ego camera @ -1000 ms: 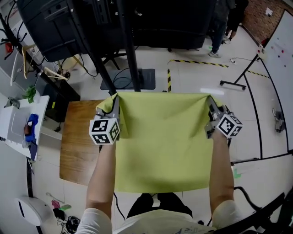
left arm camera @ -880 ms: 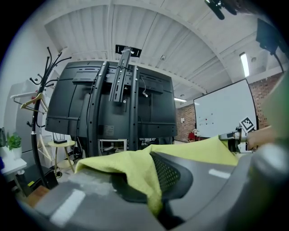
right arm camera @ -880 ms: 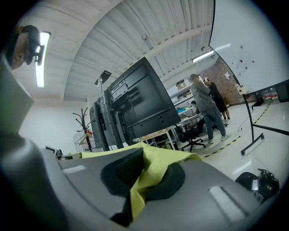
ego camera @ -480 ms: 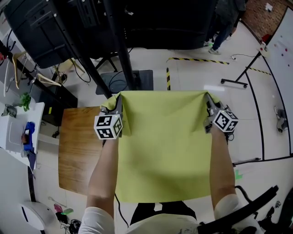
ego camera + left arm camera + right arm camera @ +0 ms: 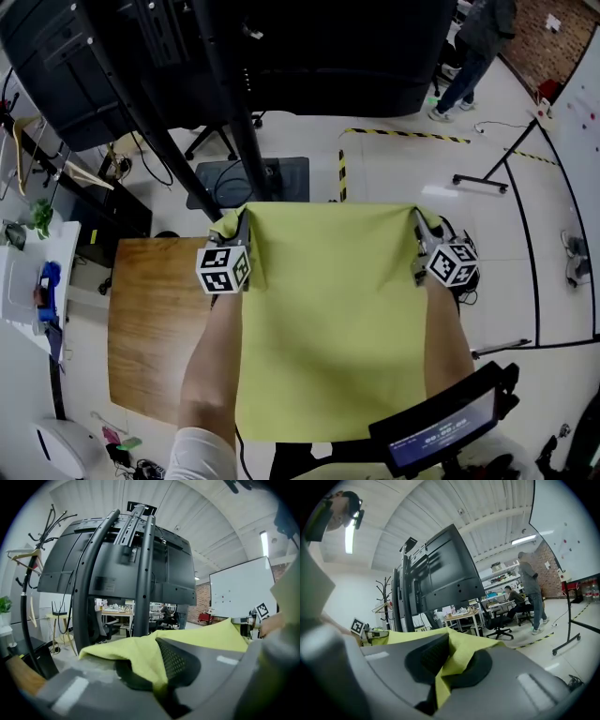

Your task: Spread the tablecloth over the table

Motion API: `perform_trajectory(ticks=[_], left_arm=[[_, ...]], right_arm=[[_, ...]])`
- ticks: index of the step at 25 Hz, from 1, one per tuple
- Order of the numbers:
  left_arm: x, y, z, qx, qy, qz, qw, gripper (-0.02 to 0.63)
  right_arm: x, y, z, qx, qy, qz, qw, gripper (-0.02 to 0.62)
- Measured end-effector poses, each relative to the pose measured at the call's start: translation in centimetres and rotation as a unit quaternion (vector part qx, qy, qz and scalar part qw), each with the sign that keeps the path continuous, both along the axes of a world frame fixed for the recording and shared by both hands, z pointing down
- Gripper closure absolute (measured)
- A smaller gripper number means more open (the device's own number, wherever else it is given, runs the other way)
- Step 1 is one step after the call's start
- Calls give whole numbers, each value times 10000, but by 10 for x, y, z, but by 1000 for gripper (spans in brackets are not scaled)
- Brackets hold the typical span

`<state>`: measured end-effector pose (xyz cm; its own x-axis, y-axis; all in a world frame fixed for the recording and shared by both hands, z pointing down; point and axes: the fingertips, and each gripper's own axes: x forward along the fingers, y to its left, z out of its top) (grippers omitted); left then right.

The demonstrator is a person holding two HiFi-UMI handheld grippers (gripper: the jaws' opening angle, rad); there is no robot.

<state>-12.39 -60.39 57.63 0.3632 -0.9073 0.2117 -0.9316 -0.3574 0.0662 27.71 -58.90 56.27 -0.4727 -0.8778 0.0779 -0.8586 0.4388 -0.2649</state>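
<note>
- The wooden bench (image 5: 155,319) showed bare on its left part in the head view. The rest of it lay hidden under the cloth, so how far it reached to the right could not be told.
- The yellow-green tablecloth (image 5: 328,319) was held out as one broad, nearly flat sheet over the bench's right side. Its far edge was pulled straight between the two tongs and its near edge fell toward the person's body. Holding it by both far corners, with the hands well apart, probably served to keep it open and free of folds so that it could be laid down square. Whether any part of it already touched the bench top could not be told.
- The left tongs (image 5: 240,225) were clamped on the cloth's far left corner. In the left gripper view the fabric was pinched between the closed jaws, a small flap bunched over the left jaw, and the sheet ran off to the right.
- The right tongs (image 5: 419,225) were clamped on the far right corner. In the right gripper view a fold of cloth was nipped between the closed jaws and the sheet ran off to the left, toward the other tongs.
- The cloth thus lay between the two tongs and behind their tips.
</note>
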Motion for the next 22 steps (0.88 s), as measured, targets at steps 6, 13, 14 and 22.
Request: perform_trajectory(ticks=[6, 13, 14, 22], left_arm=[[4, -12, 52, -343, -41, -88, 9994, 594], [4, -16, 77, -639, -39, -157, 9978, 589], [3, -15, 81, -676, -75, -130, 9976, 589], [11, -15, 114, -1080, 100, 247, 9938, 347]], right_arm=[[4, -7, 54, -394, 173, 53, 9991, 583], [4, -18, 85, -684, 265, 8, 9973, 583], [3, -16, 89, -717, 283, 17, 9970, 583], [-18, -14, 97, -704, 759, -178, 9945, 583]])
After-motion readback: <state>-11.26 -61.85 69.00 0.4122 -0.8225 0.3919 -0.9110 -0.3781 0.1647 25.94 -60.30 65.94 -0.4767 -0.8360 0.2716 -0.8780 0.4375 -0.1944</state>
